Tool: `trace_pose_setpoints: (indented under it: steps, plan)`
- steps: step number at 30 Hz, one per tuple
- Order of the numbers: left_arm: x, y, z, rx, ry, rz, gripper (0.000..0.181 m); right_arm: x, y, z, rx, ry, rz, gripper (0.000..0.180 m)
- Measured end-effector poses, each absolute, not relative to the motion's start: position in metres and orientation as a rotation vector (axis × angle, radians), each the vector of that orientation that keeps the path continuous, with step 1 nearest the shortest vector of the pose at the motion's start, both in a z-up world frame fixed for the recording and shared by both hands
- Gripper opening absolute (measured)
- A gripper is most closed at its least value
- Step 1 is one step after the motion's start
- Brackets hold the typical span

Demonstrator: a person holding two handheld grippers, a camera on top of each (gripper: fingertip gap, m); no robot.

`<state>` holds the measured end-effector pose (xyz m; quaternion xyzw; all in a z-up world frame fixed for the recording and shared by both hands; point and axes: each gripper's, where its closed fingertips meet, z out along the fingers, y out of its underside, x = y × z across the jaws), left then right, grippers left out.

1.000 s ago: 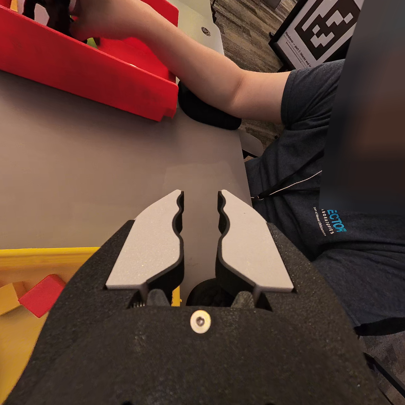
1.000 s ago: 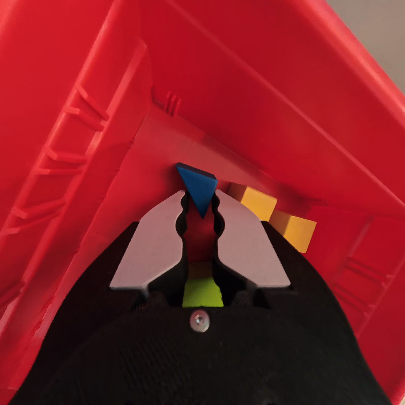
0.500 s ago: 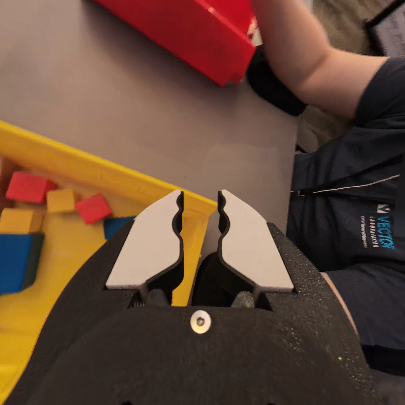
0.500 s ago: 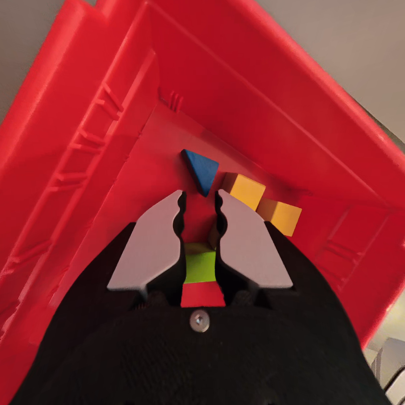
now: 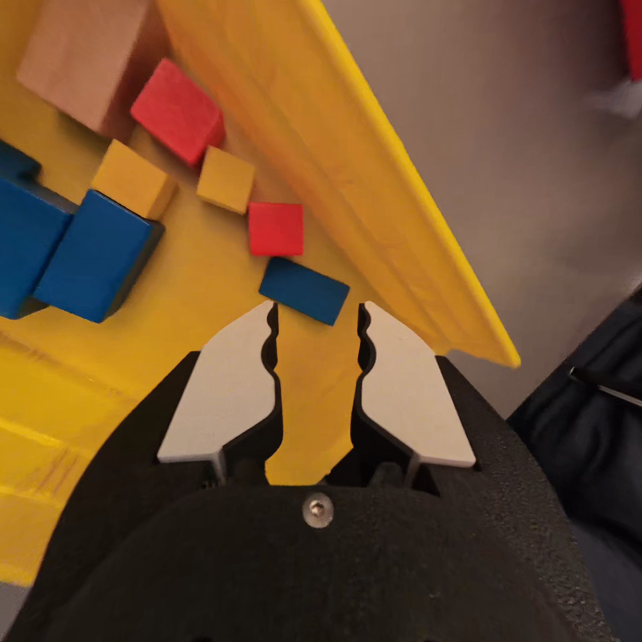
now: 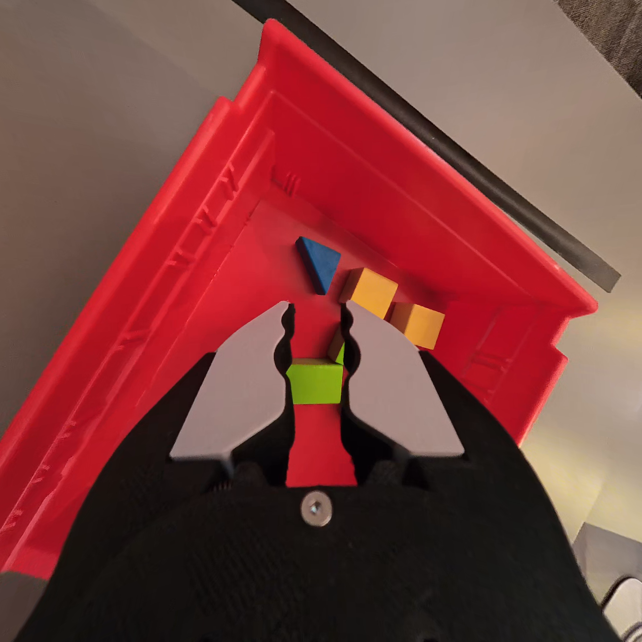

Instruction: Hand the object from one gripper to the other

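Observation:
My left gripper (image 5: 318, 305) is open and empty over a yellow bin (image 5: 399, 173). Its tips are just short of a small blue block (image 5: 304, 290) lying by the bin wall. A red cube (image 5: 276, 229) lies just beyond the blue block. My right gripper (image 6: 318, 305) is open and empty above a red bin (image 6: 382, 114). A blue triangle block (image 6: 321, 262) lies on the bin floor just past its tips. A green block (image 6: 316, 380) lies on the bin floor and shows through the gap between the fingers.
The yellow bin also holds two orange cubes (image 5: 225, 179), a red block (image 5: 177, 111), large blue blocks (image 5: 97, 253) and a tan wooden block (image 5: 80, 59). Two orange cubes (image 6: 370, 290) lie in the red bin. Both bins stand on a grey table (image 6: 104, 104). A person's dark sleeve (image 5: 590, 399) is at right.
My left gripper swung from the bare table to over the yellow bin and opened wider. My right gripper drew back and up from the blue triangle, out of the red bin.

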<state>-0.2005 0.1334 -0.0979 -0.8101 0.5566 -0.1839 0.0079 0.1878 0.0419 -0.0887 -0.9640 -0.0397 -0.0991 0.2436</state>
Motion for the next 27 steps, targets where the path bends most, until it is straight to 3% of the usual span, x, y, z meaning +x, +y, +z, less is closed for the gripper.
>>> trace_pose_setpoints:
  steps: [5,9,27]
  plan:
    - [-0.181,0.147,-0.111,-2.59,1.622,-0.521,0.063,0.187,0.04,-0.086,-2.636,-0.117,-0.263,0.027]
    - [-0.18,0.15,-0.124,-2.565,1.7,-0.36,0.064,0.189,0.038,-0.087,-2.643,-0.115,-0.26,0.027]
    - [-0.181,0.154,-0.148,-2.568,1.787,-0.232,0.035,0.19,0.033,-0.096,-2.691,-0.15,-0.273,0.027]
